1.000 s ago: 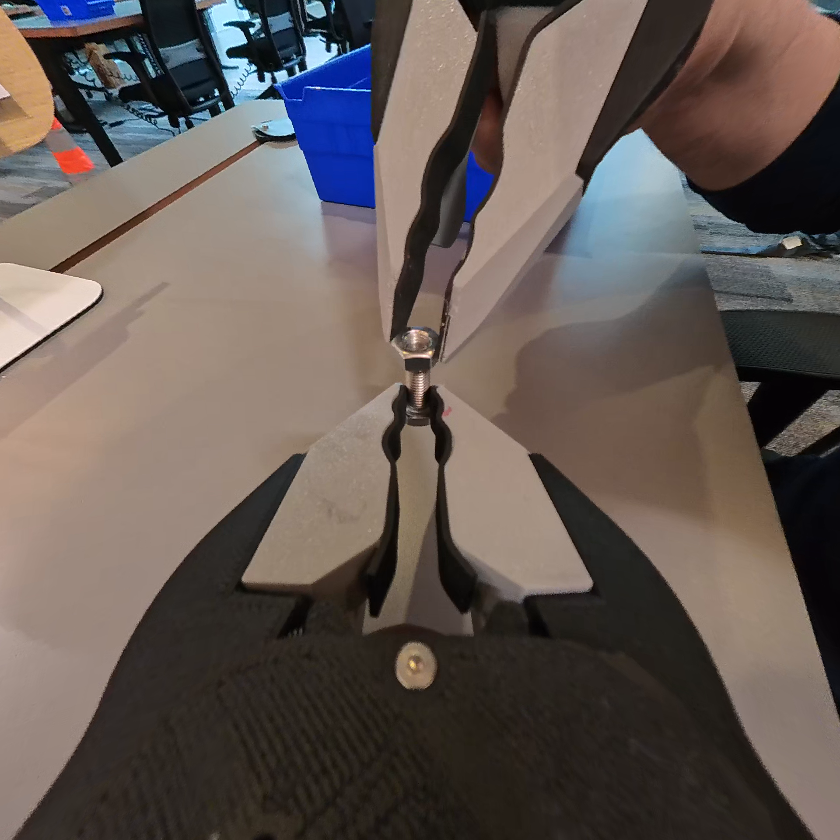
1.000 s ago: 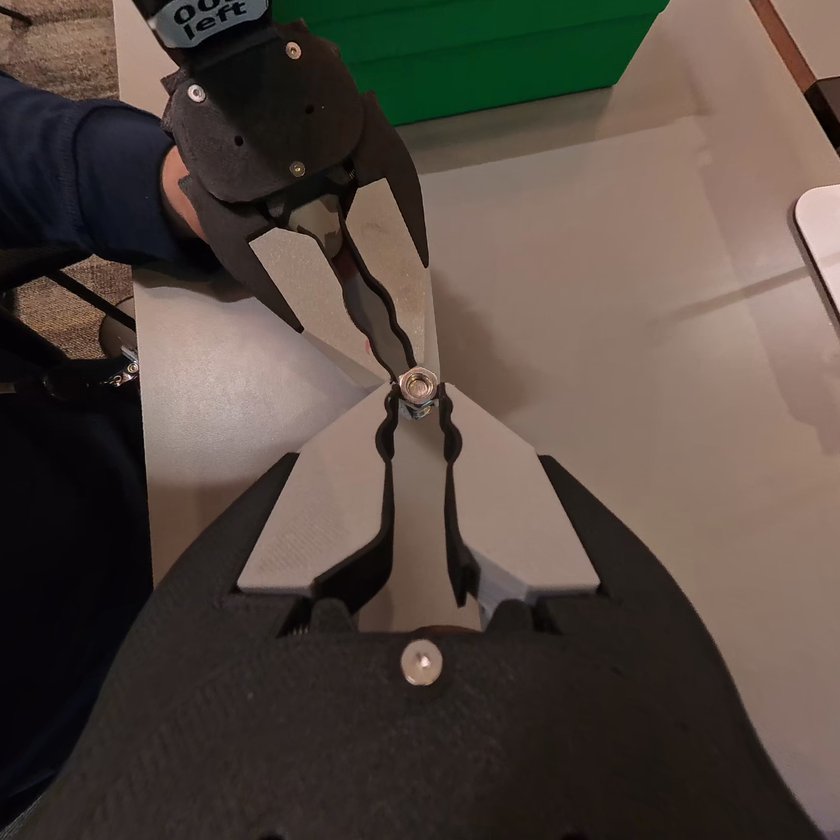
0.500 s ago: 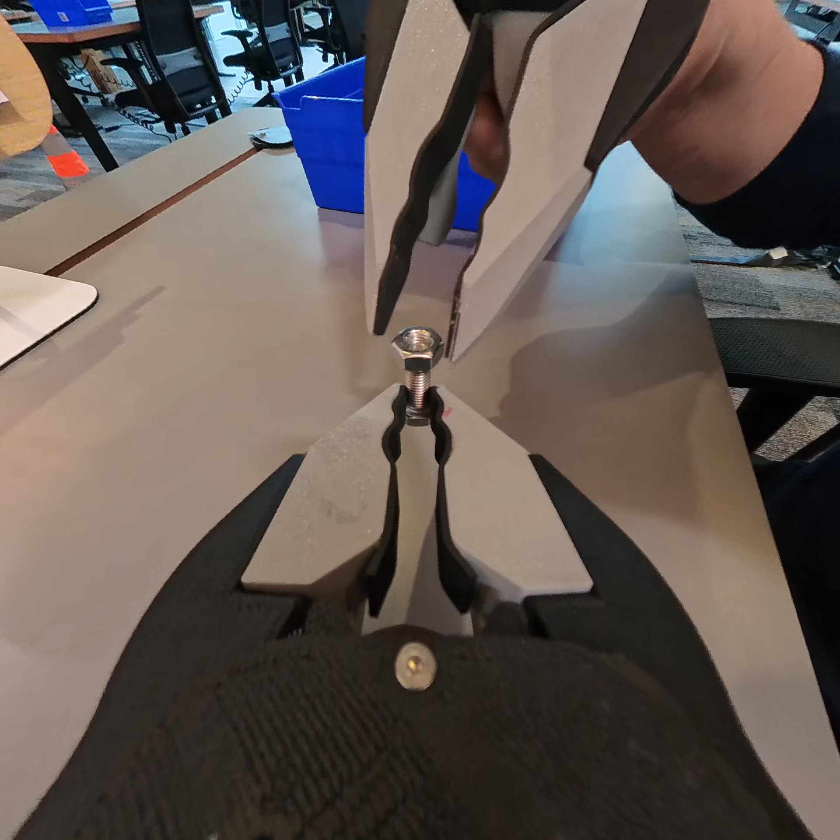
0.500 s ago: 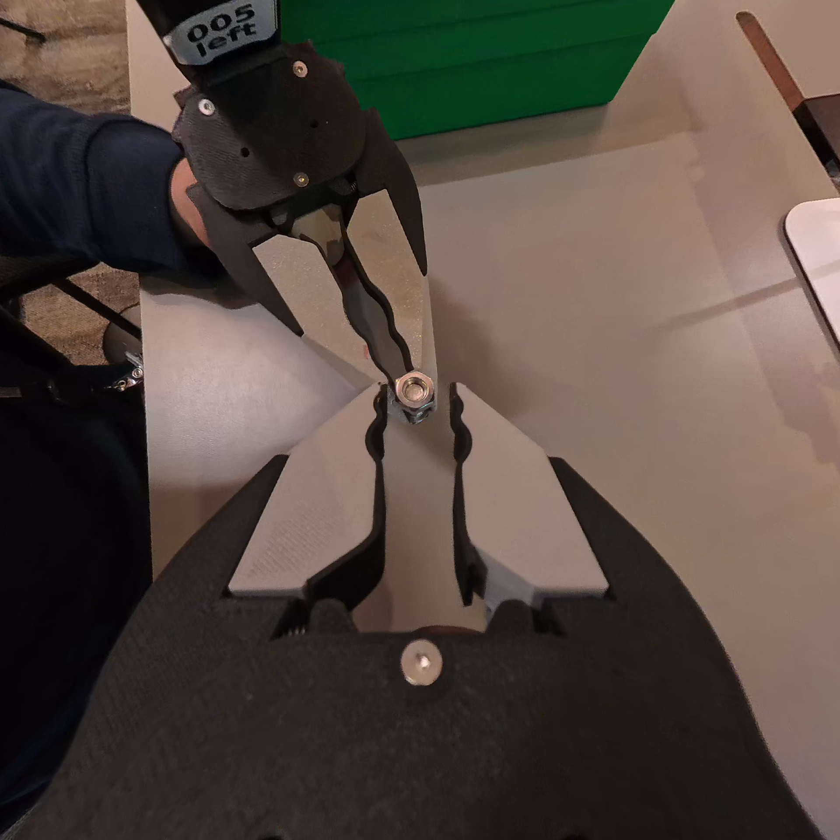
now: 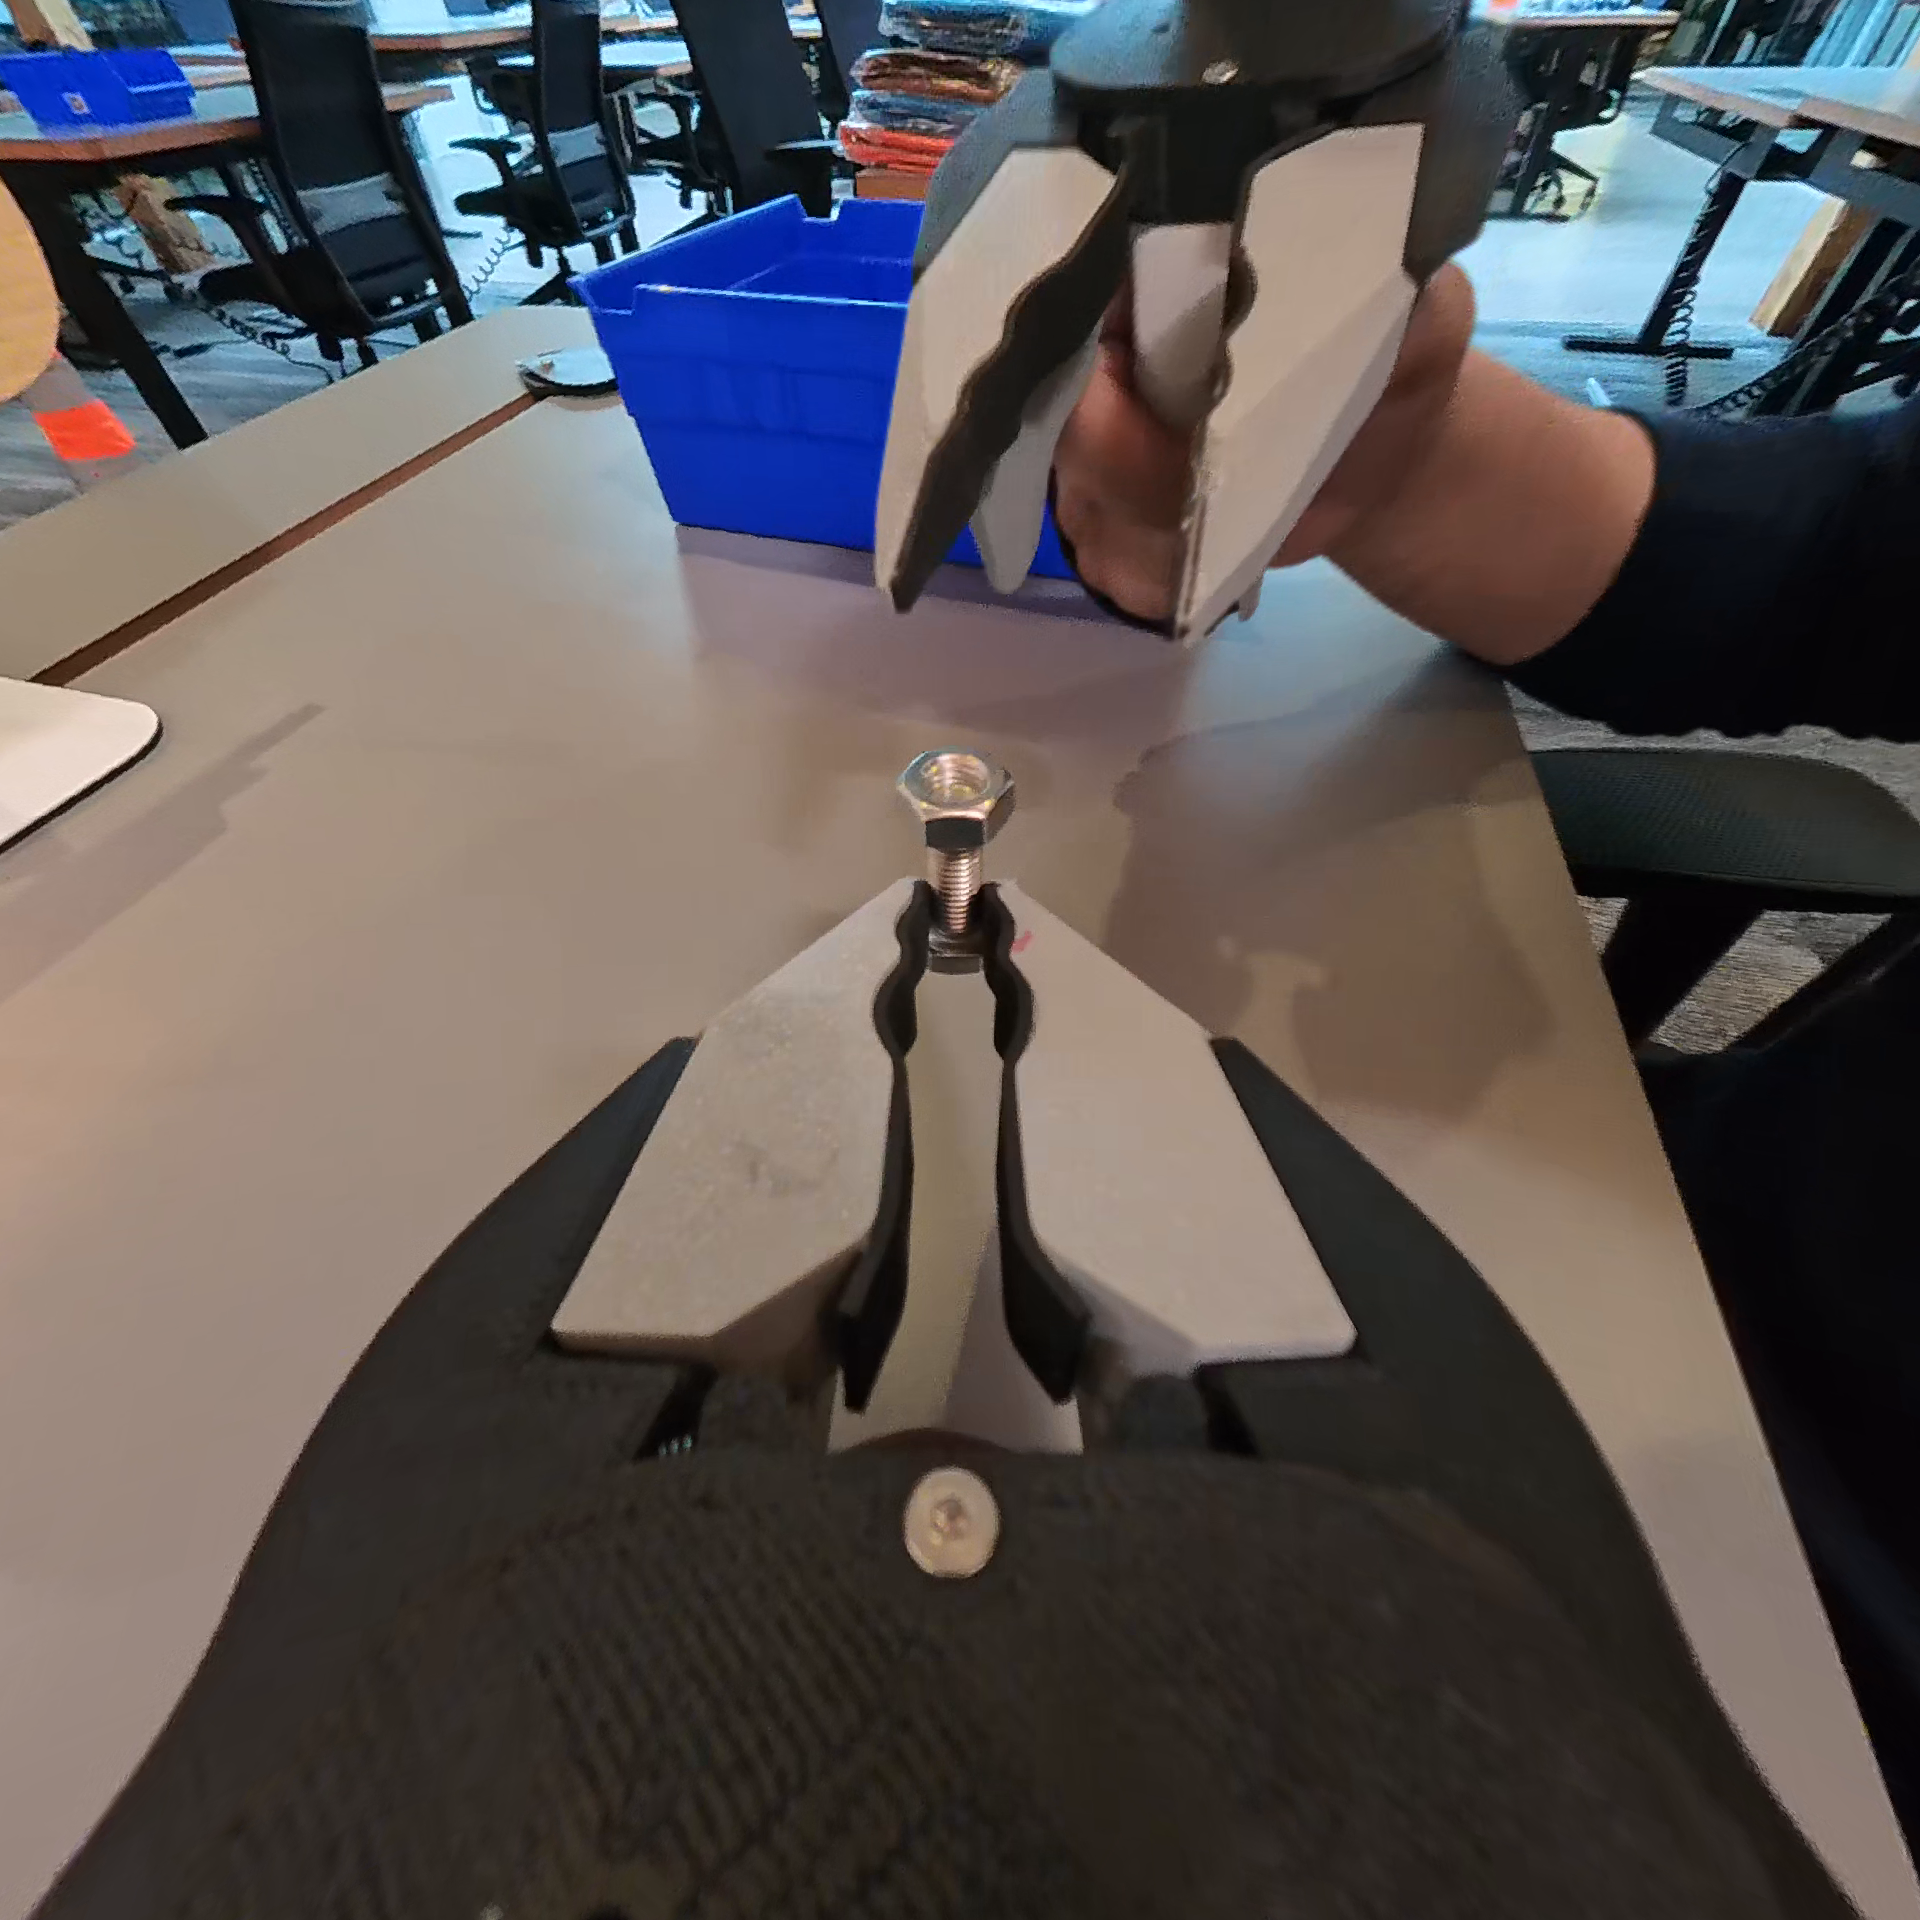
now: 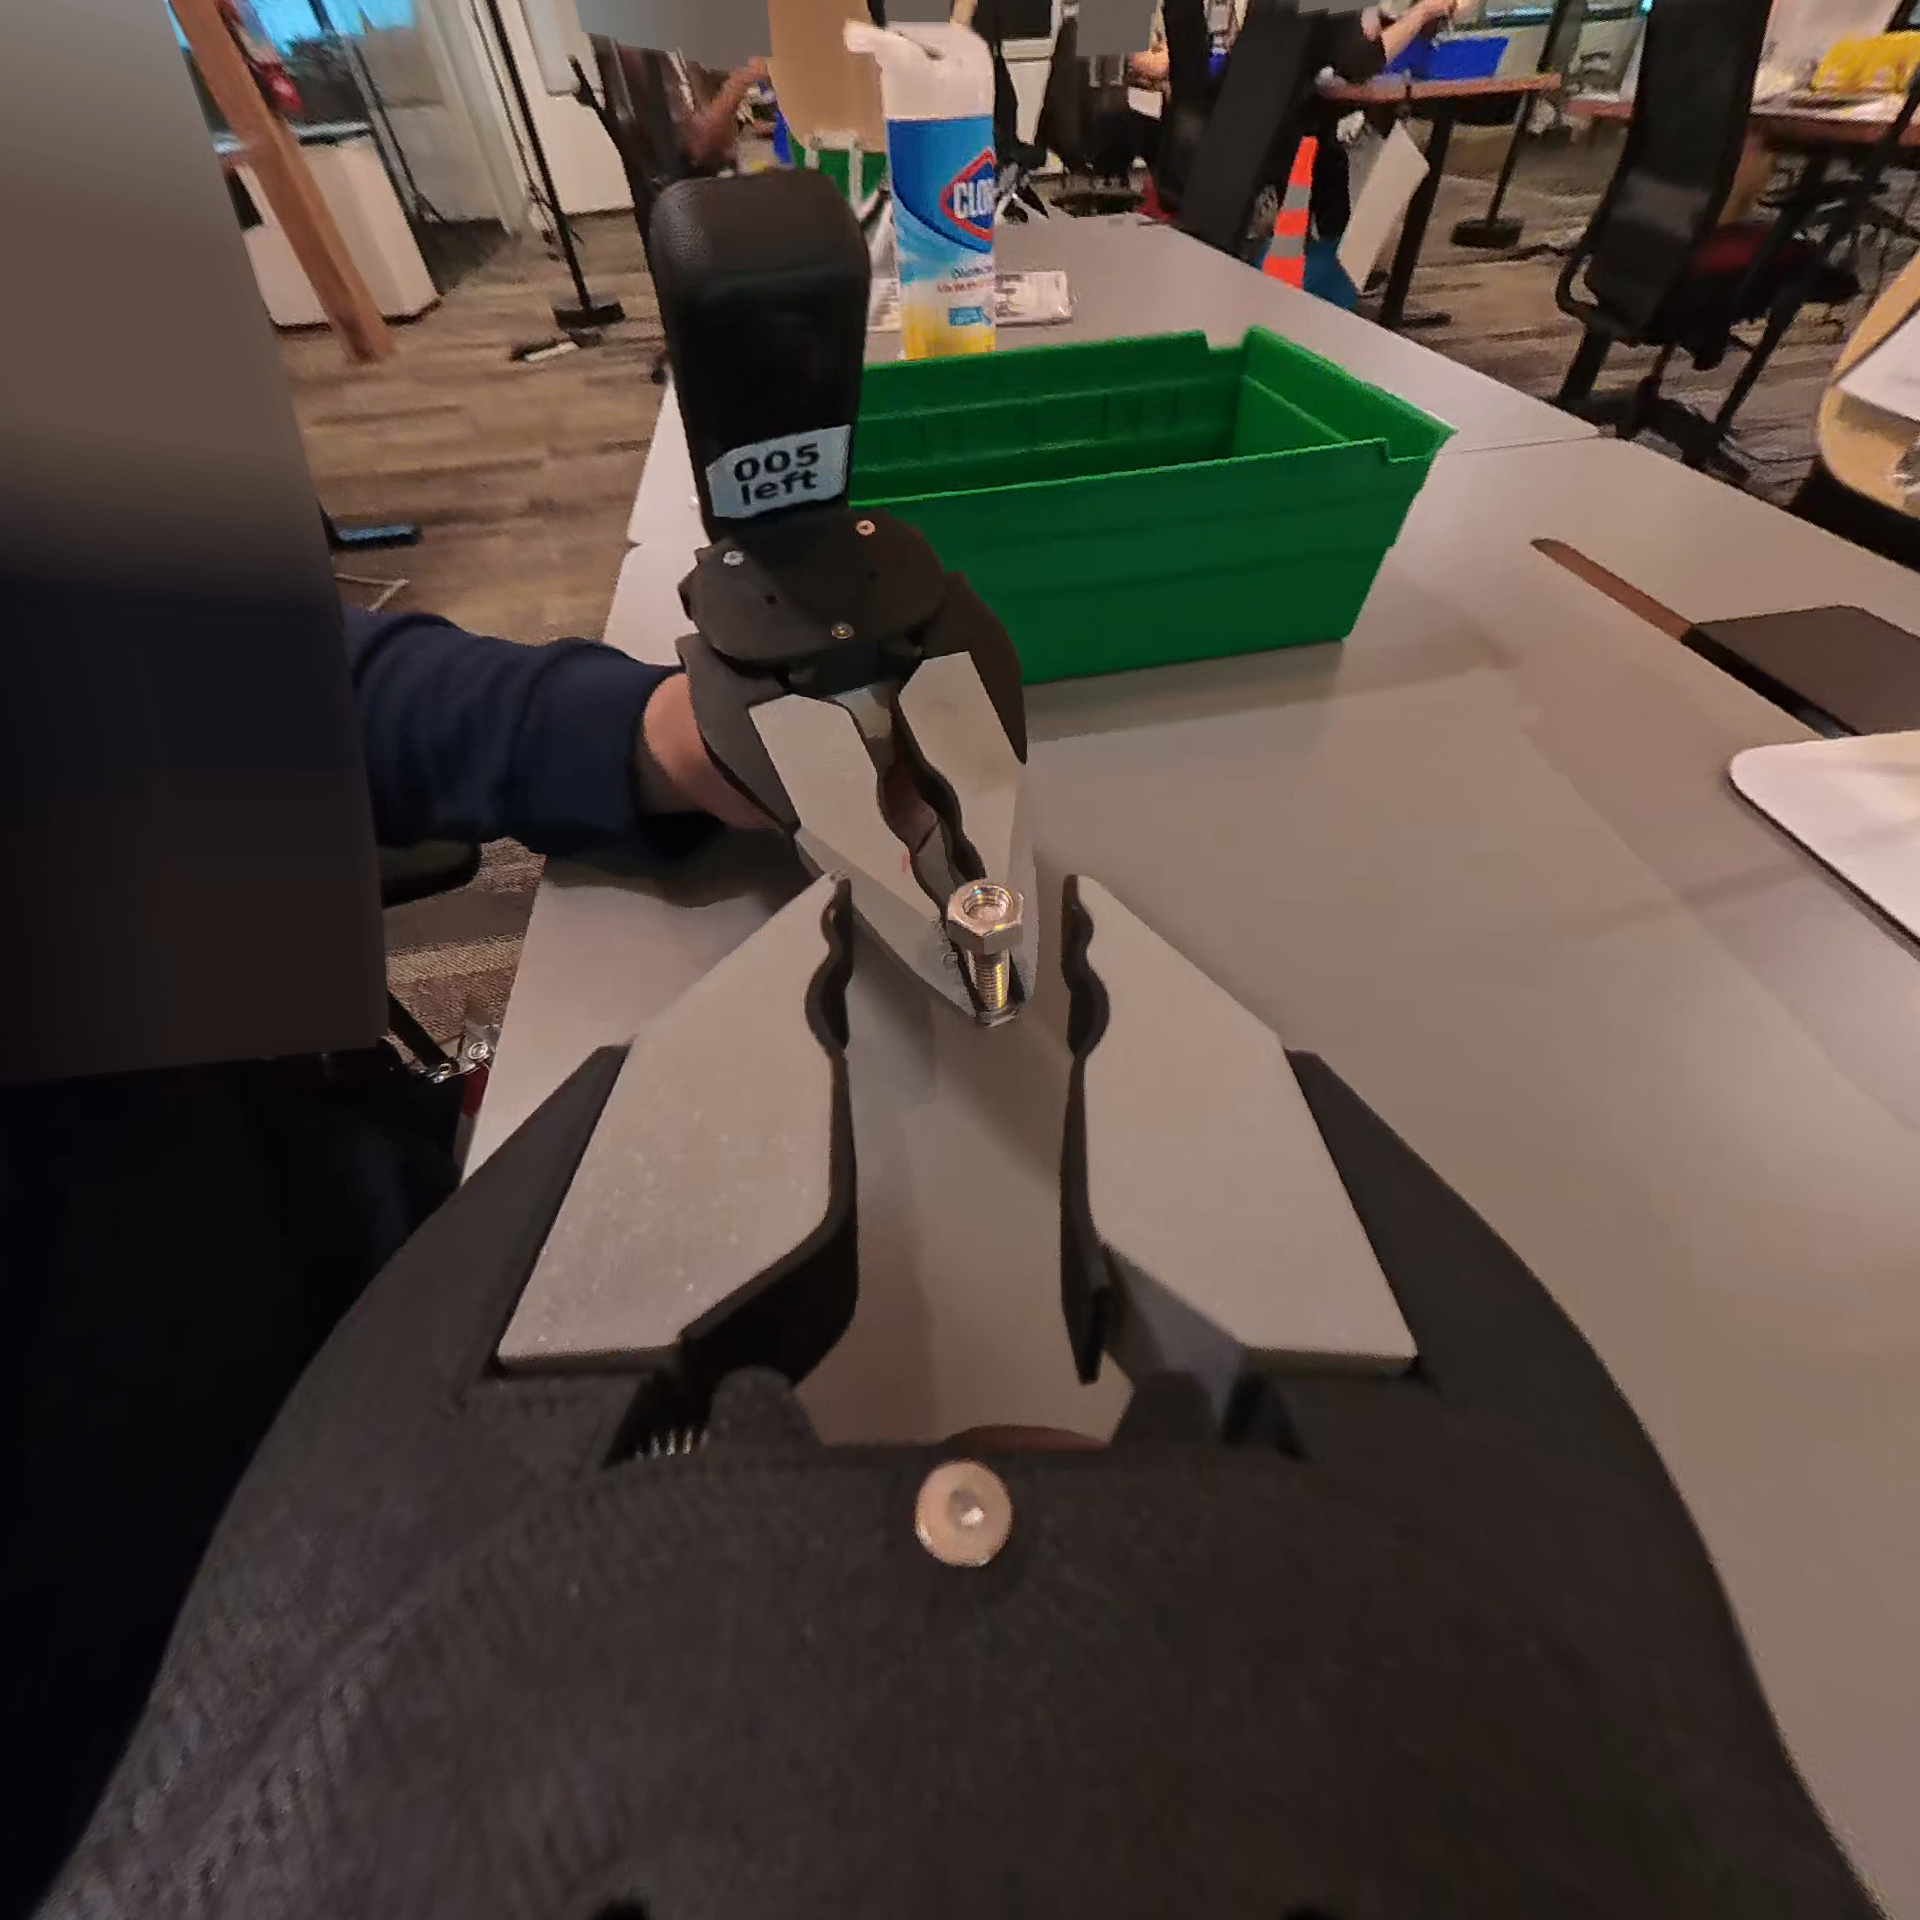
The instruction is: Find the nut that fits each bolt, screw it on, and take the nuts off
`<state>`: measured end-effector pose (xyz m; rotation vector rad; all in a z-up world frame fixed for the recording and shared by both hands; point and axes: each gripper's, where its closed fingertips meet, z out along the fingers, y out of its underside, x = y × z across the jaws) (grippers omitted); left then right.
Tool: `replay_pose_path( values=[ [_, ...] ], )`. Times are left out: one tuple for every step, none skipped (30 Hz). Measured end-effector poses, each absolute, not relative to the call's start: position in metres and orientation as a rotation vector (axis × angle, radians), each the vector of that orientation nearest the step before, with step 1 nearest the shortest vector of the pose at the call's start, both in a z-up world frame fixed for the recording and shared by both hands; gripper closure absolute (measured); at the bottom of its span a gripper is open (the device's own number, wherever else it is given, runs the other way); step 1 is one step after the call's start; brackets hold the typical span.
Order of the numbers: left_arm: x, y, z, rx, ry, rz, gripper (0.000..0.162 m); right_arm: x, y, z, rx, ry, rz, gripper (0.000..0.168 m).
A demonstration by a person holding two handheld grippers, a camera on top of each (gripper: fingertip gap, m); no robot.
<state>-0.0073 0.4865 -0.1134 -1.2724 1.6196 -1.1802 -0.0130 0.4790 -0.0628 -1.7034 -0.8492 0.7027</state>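
Grey table (image 5: 436,790) amid office chairs (image 5: 343,197)

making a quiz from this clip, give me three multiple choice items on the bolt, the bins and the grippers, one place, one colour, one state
1. Where is the nut?
A. on the table
B. on the free end of the bolt
C. in a bin

2. What colour is the bin behind the left gripper?
A. green
B. red
C. yellow

3. How is the right gripper?
A. shut on the nut
B. shut, empty
C. open

Answers: B, the nut sits atop the threaded shaft held by the left gripper; A, the right wrist view shows it green; C, its fingers stand apart, clear of the nut.
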Motion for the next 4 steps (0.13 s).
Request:
replay_pose_path(
  values=[
    [-0.0077, 0.4843, -0.1126, -1.26, 1.627, -1.19, 0.155, -0.0145, 0.4778, -0.0652, -1.698, -0.858, 0.71, 0.13],
    [-0.008, 0.4818, -0.1118, -1.247, 1.634, -1.203, 0.155, -0.0159, 0.4772, -0.0675, -1.693, -0.868, 0.707, 0.13],
    [-0.0083, 0.4794, -0.1114, -1.235, 1.643, -1.216, 0.155, -0.0178, 0.4768, -0.0693, -1.684, -0.877, 0.703, 0.128],
    [-0.0083, 0.4777, -0.1115, -1.23, 1.65, -1.223, 0.155, -0.0201, 0.4762, -0.0708, -1.674, -0.887, 0.7, 0.127]
  ],
)
